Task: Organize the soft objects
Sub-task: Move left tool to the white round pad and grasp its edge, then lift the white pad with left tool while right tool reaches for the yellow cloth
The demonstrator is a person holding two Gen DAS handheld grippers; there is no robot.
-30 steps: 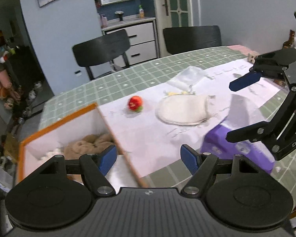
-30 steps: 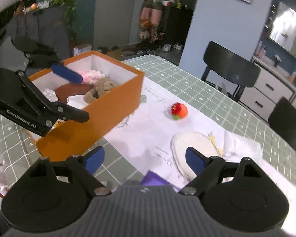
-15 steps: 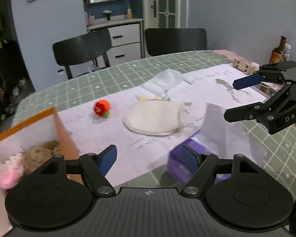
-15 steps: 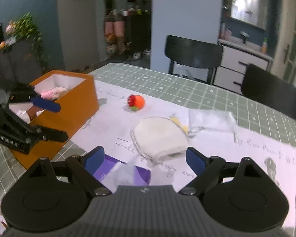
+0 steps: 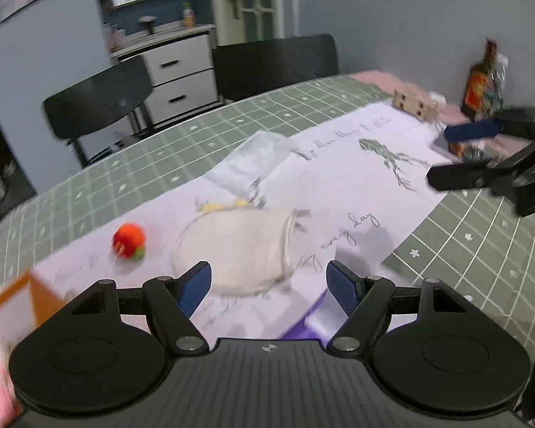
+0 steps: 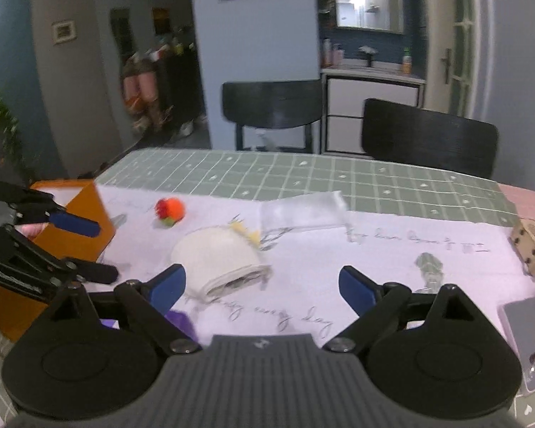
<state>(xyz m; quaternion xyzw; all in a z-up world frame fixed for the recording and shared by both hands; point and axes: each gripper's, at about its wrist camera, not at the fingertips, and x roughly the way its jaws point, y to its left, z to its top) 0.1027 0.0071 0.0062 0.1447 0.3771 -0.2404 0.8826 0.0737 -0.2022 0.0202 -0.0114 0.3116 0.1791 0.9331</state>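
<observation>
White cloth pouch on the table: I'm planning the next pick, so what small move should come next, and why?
Probably ease the left gripper down over the flat white cloth pouch. Its jaws stand open and empty with the pouch just ahead, and the pouch lies outside the orange box.

White pouch (image 5: 237,246) flat; red pompom (image 5: 128,240) beside

You've got a table (image 6: 303,174) under a green grid cloth, white lettered runner (image 6: 392,260) across it. On the runner: red-orange plush ball (image 6: 170,210), white cloth pouch (image 6: 217,260), clear plastic bag (image 6: 299,210), purple pack (image 5: 299,328). Orange box (image 6: 71,239) at the left end, cardboard box (image 5: 415,104) and bottle (image 5: 481,85) far right.
</observation>
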